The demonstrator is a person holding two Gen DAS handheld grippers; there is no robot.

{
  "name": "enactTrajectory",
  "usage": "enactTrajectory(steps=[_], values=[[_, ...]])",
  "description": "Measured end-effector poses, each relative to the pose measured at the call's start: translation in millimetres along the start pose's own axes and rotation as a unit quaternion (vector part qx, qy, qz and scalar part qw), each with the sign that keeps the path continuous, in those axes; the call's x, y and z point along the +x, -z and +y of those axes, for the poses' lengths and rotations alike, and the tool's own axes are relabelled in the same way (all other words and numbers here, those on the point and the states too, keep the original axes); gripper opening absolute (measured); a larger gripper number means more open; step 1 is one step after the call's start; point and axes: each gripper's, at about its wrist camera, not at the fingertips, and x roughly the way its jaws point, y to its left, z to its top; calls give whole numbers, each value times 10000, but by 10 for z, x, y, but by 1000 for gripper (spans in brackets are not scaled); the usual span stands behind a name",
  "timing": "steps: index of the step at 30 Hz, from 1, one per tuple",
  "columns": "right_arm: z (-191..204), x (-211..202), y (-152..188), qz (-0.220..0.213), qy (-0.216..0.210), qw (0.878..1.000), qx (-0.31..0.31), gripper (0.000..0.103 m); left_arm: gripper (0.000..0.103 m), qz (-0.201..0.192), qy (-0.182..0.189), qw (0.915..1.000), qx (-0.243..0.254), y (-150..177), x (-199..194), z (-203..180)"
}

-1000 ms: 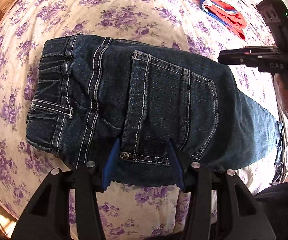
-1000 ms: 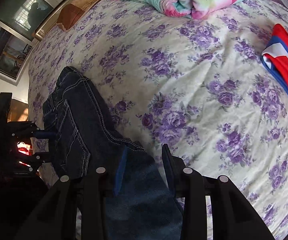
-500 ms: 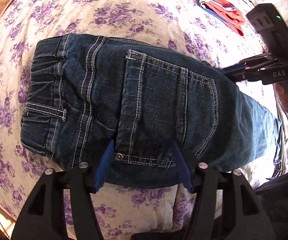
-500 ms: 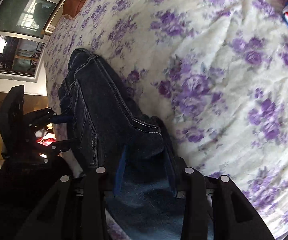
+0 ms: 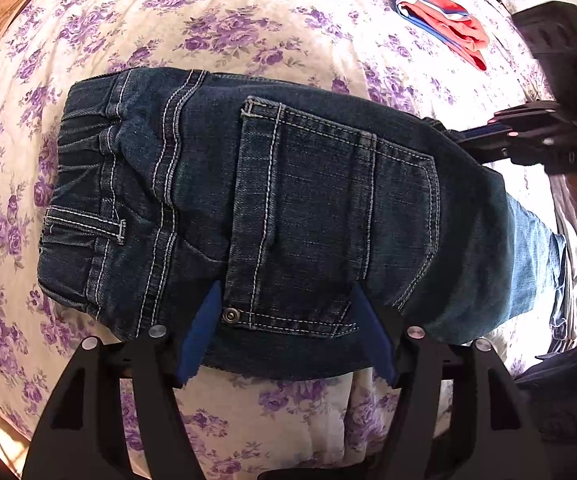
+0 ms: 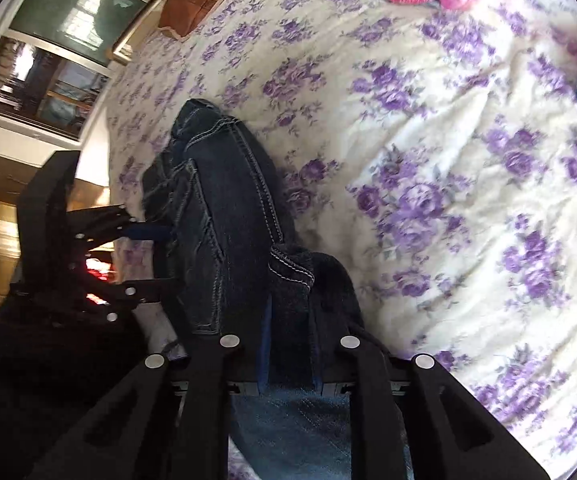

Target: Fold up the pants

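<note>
Right gripper [image 6: 288, 340] fingers just clenched on jeans [image 5: 288, 216], left gripper [image 5: 284, 332] fingers spreading, released.

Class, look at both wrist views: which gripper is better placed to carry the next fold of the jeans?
Right. The right gripper has just closed on the jeans, while the left gripper has been opening, pads apart over the denim.

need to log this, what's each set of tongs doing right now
Left tongs: open, astride the near edge of the jeans, just been widening.
Right tongs: just closed on a bunched fold of the jeans.
</note>
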Motion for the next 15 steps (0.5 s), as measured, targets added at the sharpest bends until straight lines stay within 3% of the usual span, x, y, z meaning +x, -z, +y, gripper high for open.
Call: enactTrajectory(steps=[3, 6, 9, 12, 13, 15], values=[[213, -189, -39, -485, 959, 9939, -243, 11, 64, 52, -18, 10000, -16, -27, -6, 0], [176, -241, -117, -592, 1132, 9918, -95, 11, 64, 26, 18, 10000, -35, -43, -10, 8], [-93, 261, -189, -233, 1318, 9909, 140, 10, 65, 14, -56, 10000, -13, -72, 19, -6], [-154, 435, -232, -386, 1313, 9905, 116, 15, 65, 45, -128, 9999, 45, -96, 33, -20], [-141, 422, -253, -342, 1352, 9902, 84, 17, 65, 49, -121, 9999, 61, -97, 34, -18], [-156, 372, -271, -315, 1443, 9889, 193, 32, 65, 46, -92, 9999, 32, -107, 32, -10]])
